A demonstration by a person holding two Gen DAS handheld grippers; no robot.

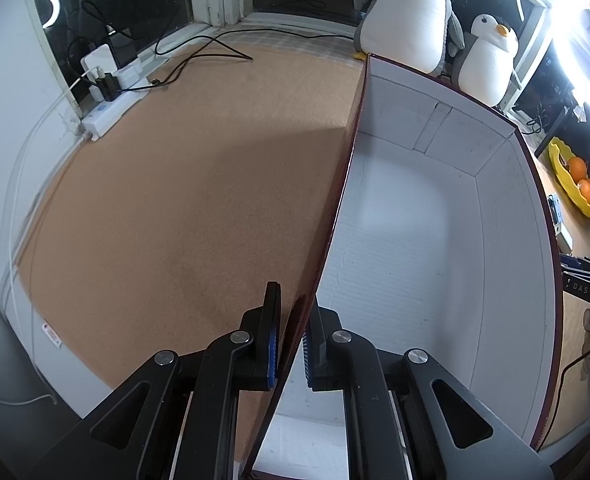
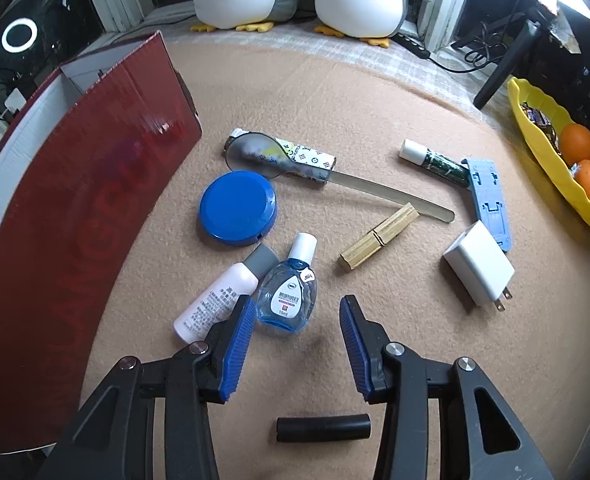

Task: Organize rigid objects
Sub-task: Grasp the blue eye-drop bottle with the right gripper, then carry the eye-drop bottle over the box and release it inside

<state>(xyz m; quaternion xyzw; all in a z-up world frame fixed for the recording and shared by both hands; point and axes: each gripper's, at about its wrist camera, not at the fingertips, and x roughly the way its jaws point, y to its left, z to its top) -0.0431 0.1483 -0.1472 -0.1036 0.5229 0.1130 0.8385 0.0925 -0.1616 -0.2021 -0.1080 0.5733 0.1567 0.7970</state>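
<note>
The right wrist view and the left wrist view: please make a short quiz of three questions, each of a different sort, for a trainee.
1. True or false: the left hand-held gripper is shut on the wall of the red box.
2. Multiple choice: what lies nearest the right hand-held gripper? A the white charger; B the blue eye-drop bottle; C the wooden clothespin.
3. Fill in: the metal spoon rests with its bowl on the ____ tube.

Key: 1 true; 2 B; 3 patterned.
</note>
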